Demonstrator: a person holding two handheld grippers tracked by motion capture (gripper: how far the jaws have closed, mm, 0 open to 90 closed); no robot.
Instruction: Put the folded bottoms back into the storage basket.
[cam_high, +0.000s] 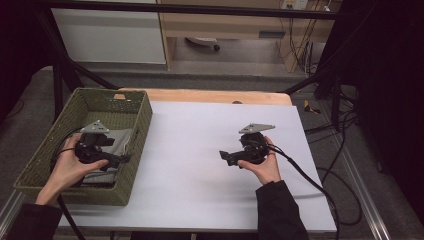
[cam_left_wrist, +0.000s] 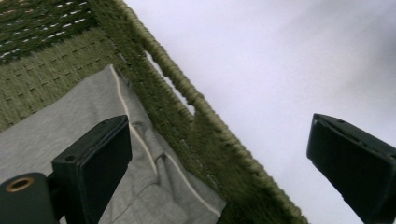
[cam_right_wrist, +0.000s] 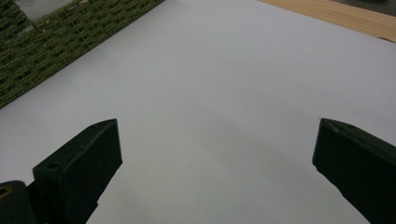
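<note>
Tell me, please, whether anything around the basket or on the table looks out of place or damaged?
Nothing stands out. The grey garment lies folded inside the green woven basket, which sits square on the white table. The left gripper hovers open over the basket's wall; the right gripper is open above the table.

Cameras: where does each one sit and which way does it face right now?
High view: above the near edge, looking down on table; both forearms enter.
Left gripper view: on left tongs, open astride basket wall, over grey cloth.
Right gripper view: on right tongs, open over white table.
Shared: the basket shows in all three.
</note>
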